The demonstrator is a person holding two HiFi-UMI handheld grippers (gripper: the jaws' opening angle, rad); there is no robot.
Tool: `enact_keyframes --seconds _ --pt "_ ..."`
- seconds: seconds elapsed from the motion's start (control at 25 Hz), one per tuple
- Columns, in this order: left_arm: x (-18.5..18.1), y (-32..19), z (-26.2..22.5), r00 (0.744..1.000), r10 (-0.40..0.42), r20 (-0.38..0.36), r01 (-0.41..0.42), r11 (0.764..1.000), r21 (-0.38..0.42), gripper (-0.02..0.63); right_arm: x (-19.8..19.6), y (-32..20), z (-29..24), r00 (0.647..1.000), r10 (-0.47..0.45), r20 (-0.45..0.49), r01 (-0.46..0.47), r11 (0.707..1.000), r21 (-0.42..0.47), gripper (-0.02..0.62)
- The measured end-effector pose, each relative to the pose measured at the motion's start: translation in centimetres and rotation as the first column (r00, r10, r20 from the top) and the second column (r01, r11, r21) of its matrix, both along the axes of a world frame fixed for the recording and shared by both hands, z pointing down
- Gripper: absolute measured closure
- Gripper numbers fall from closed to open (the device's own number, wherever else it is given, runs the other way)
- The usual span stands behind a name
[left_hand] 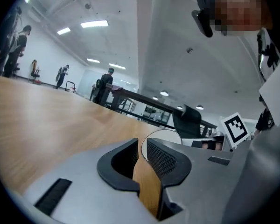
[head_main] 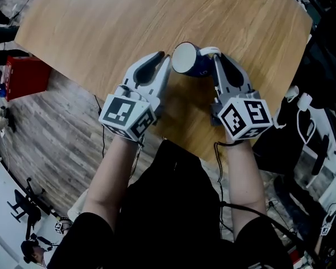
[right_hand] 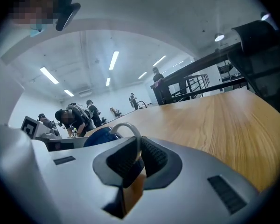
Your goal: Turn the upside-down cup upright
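Note:
The blue cup (head_main: pixel 202 66) lies tilted over the wooden table (head_main: pixel 101 27), its round white end (head_main: pixel 184 58) turned up and to the left. My left gripper (head_main: pixel 165 58) comes in from the left, and its jaws are closed on the cup's thin white edge (left_hand: pixel 165 131). In the left gripper view that edge runs into the narrow gap of this gripper (left_hand: pixel 142 146). My right gripper (head_main: pixel 217 58) is shut on the white handle (head_main: pixel 210 51). In the right gripper view the handle (right_hand: pixel 126 126) arches into the pads of the right gripper (right_hand: pixel 139 146), with the blue body (right_hand: pixel 100 136) to its left.
The table's near edge runs just below both grippers. A red box (head_main: pixel 25 77) stands on the plank floor at the left. Cables and dark gear (head_main: pixel 308 111) crowd the right side. A black chair (left_hand: pixel 192 120) and several people stand beyond the table.

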State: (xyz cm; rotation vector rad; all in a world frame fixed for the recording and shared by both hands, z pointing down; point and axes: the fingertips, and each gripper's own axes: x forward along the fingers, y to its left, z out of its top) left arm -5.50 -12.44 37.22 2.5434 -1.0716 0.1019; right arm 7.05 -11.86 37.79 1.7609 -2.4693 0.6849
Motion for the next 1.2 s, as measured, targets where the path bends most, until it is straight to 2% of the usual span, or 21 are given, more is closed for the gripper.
enact_keyframes --seconds 0.2,0.36,0.44,0.56,0.64,0.72,0.92,1.08,1.2 --pt "1.3 0.2 0.4 0.998 0.046 -0.050 -0.049 0.997 -0.054 0.500 0.2 0.6 -0.3 0.998 0.009 0.059 -0.012 0.999 0.050 0.558" --pt "2.1 0.4 -0.1 0.984 0.077 -0.160 -0.096 0.989 -0.115 0.495 0.6 1.0 -1.4 0.997 -0.012 0.075 0.002 0.992 0.128 0.558" --pt "2.6 0.7 -0.4 0.972 0.123 -0.201 -0.155 0.977 -0.149 0.495 0.7 1.2 -1.9 0.996 -0.034 0.082 0.020 0.986 0.167 0.558" --pt "3.3 1.3 -0.5 0.948 0.209 -0.239 -0.260 0.943 -0.207 0.501 0.8 1.5 -2.5 0.993 -0.074 0.088 0.054 0.975 0.215 0.558" --pt "3.3 1.6 -0.3 0.943 0.241 -0.231 -0.296 0.922 -0.248 0.521 0.6 1.9 -2.7 0.992 -0.096 0.085 0.073 0.969 0.238 0.558" --pt "3.1 1.6 0.2 0.947 0.249 -0.200 -0.300 0.909 -0.289 0.549 0.3 2.3 -2.9 0.990 -0.117 0.076 0.094 0.962 0.258 0.557" --pt "2.5 1.0 0.9 0.968 0.181 -0.174 -0.236 0.890 -0.390 0.577 -0.3 2.5 -2.4 0.989 -0.145 0.035 0.133 0.961 0.241 0.557" --pt "2.6 1.0 1.4 0.982 0.158 -0.104 -0.187 0.889 -0.419 0.578 -0.1 2.4 -1.2 0.990 -0.129 0.060 0.116 0.976 0.184 0.557" --pt "2.4 0.8 1.3 0.990 0.130 -0.056 -0.142 0.901 -0.409 0.580 -0.1 2.2 -0.3 0.991 -0.110 0.078 0.100 0.987 0.126 0.558"
